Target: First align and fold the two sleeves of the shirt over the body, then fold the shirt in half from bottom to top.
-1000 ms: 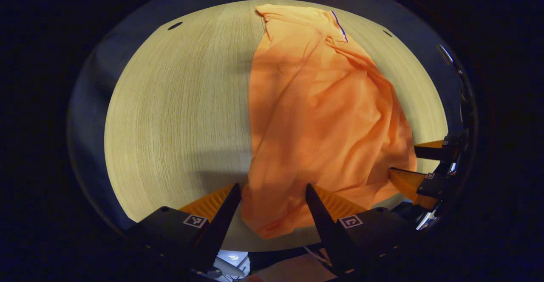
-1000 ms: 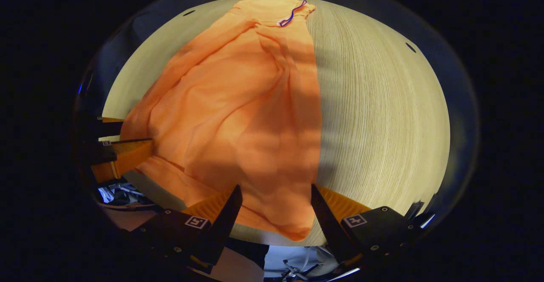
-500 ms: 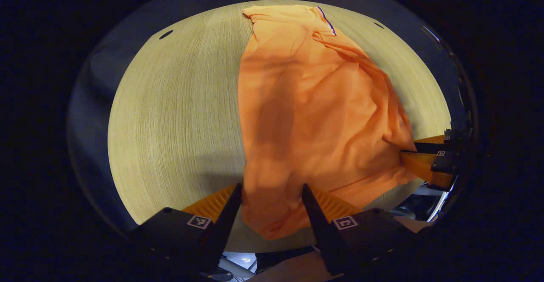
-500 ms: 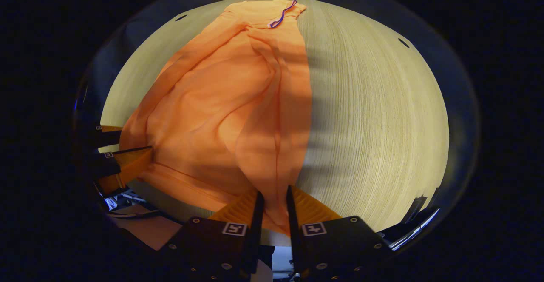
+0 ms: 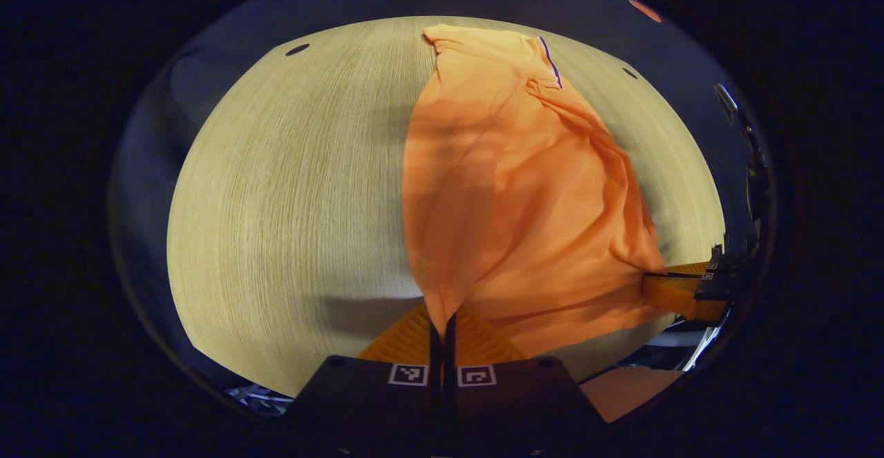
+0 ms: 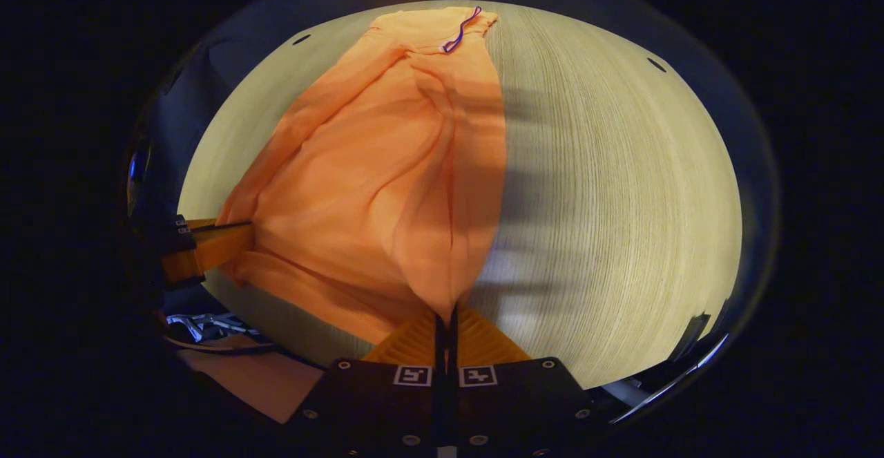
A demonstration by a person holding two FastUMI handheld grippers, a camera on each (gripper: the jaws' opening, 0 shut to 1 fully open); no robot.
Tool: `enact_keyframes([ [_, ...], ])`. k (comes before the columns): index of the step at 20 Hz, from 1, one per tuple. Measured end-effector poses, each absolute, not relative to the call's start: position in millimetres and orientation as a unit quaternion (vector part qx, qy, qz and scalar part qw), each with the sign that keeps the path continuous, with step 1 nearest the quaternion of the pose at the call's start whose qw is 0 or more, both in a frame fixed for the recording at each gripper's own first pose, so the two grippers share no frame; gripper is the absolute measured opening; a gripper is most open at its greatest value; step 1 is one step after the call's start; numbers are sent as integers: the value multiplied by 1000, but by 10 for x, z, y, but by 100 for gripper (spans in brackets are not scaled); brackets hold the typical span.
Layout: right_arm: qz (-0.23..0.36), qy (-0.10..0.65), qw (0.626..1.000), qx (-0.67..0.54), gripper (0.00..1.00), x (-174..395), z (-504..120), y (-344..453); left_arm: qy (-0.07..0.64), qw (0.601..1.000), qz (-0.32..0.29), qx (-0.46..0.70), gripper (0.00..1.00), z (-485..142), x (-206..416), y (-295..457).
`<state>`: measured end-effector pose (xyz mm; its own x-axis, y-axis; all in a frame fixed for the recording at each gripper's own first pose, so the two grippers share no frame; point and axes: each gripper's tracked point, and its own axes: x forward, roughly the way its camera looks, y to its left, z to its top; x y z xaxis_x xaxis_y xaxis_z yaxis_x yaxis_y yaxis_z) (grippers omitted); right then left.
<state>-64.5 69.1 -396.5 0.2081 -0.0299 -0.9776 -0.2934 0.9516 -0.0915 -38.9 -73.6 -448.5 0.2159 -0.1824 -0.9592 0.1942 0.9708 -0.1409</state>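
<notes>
Shirt (image 5: pixel 525 195), orange, lies lengthwise on the pale wooden bench (image 5: pixel 290 188). Left claw (image 5: pixel 442 323) is clamped on one near hem corner, right claw (image 6: pixel 445 316) on the other. Collar end lies at the far bench edge.

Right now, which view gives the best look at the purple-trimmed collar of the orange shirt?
The right gripper view: the purple-trimmed collar of the orange shirt shows its trim as a curved loop near the wooden table's far edge. The left gripper view shows the collar edge-on, as a thin line.
</notes>
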Motion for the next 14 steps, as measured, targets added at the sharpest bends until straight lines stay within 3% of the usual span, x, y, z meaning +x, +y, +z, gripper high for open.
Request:
enact_keyframes([
  [7, 95, 608, 780, -115, 0, -386, -3664, 726, 617, 777, -124, -27, 1, -4325, -302, -772],
  [14, 104, 574, 805, -112, 0, 67, -3317, 824, 578, 805, -135, -23, 1, -4031, 149, -794],
])
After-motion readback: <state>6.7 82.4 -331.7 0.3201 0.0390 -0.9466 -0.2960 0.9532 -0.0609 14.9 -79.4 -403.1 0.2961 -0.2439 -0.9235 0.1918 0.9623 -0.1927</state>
